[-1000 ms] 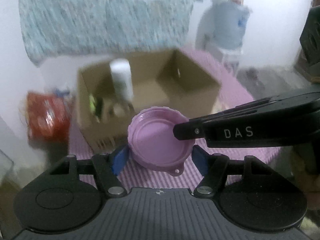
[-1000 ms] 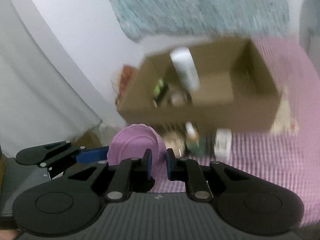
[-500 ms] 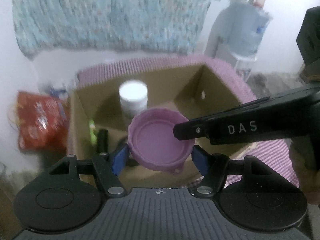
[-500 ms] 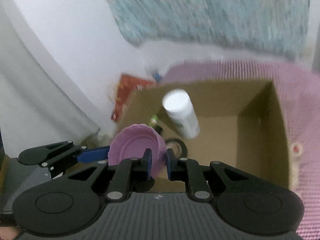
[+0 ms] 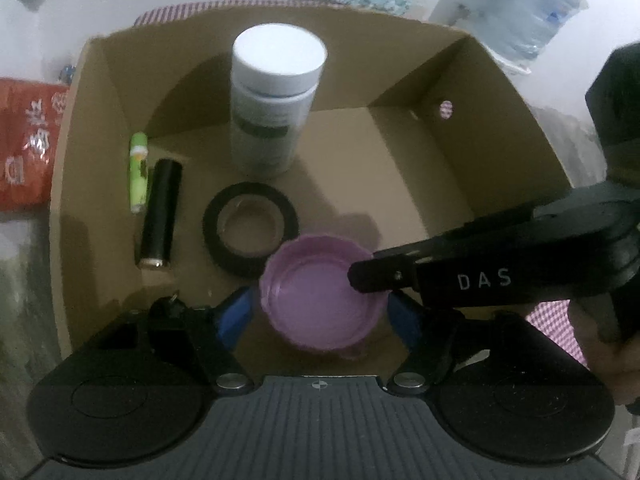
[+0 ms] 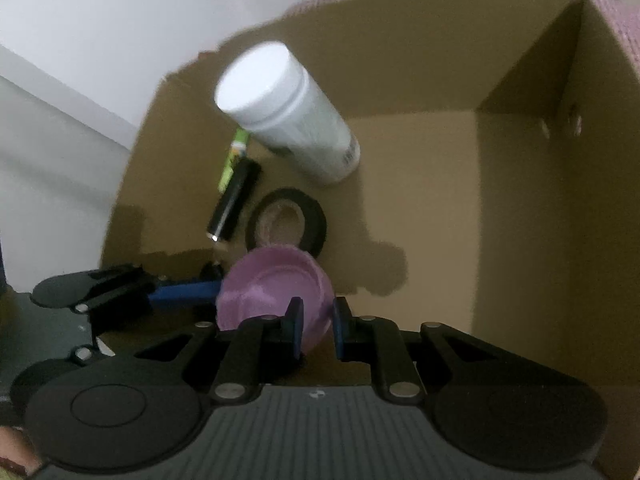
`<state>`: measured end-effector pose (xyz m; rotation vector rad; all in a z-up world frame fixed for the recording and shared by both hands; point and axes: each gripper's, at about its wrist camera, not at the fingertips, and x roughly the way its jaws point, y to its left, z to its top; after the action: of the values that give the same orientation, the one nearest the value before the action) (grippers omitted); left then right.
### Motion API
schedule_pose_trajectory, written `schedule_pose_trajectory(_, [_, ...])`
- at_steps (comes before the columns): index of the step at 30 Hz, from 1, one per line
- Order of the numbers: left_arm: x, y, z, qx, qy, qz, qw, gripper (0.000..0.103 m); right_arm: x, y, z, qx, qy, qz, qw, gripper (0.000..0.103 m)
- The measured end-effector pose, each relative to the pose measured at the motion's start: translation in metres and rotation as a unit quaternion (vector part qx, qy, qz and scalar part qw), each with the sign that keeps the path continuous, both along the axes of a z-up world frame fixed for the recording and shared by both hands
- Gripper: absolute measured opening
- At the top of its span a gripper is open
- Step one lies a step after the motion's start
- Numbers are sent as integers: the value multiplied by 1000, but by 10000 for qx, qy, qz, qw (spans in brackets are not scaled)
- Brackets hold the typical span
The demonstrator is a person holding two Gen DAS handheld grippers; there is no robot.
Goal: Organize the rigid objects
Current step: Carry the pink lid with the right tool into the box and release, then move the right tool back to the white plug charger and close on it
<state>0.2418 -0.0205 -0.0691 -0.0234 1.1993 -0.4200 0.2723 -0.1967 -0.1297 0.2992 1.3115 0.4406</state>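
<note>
A purple plastic lid (image 5: pixel 320 300) (image 6: pixel 272 288) hangs low inside the open cardboard box (image 5: pixel 440 80) (image 6: pixel 520 200), near its front wall. My right gripper (image 6: pixel 318 324) is shut on the lid's rim; in the left wrist view its black finger (image 5: pixel 400 276) reaches in from the right. My left gripper (image 5: pixel 320 312) straddles the lid and its jaws are opening, with small gaps between the blue pads (image 5: pixel 236 314) and the lid's edge. On the box floor are an upright white bottle (image 5: pixel 276 92) (image 6: pixel 288 120), a black tape roll (image 5: pixel 216 236) (image 6: pixel 316 224), a black cylinder (image 5: pixel 160 216) (image 6: pixel 234 204) and a green tube (image 5: pixel 139 172) (image 6: pixel 234 160).
The box sits on a pink checked cloth (image 5: pixel 560 320). A red packet (image 5: pixel 24 140) lies left of the box, and a water jug (image 5: pixel 532 12) stands behind it at the right. The right half of the box floor (image 6: pixel 420 200) is bare cardboard.
Both grippers have carried the purple lid forward and down, from in front of the box to inside it. The left pads have spread away from the lid's edge.
</note>
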Motion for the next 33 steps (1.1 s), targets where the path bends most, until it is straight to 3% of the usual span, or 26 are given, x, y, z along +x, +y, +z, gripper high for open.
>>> schedule_pose_trajectory(8, [-8, 15, 9, -419, 125, 281, 9986, 82, -7, -7, -3, 50, 126, -153, 9998, 18])
schedule_pose_trajectory(16, [-30, 20, 48, -758, -325, 492, 9954, 86, -31, -37, 29, 513, -222, -627, 9965, 18])
schedule_pose_trajectory(20, [-47, 22, 64, -898, -550, 533, 9930, 87, -58, -54, 55, 875, -599, -895, 9903, 18])
schedule_pose_trajectory(26, [-79, 22, 80, -997, -965, 542, 9888, 91, -115, -81, 91, 1009, -1228, -1206, 9799, 22])
schedule_pose_trajectory(33, [-131, 0, 79, -810, -1486, 291, 9851, 92, -175, -101, 80, 823, -1226, -1593, 9761, 23])
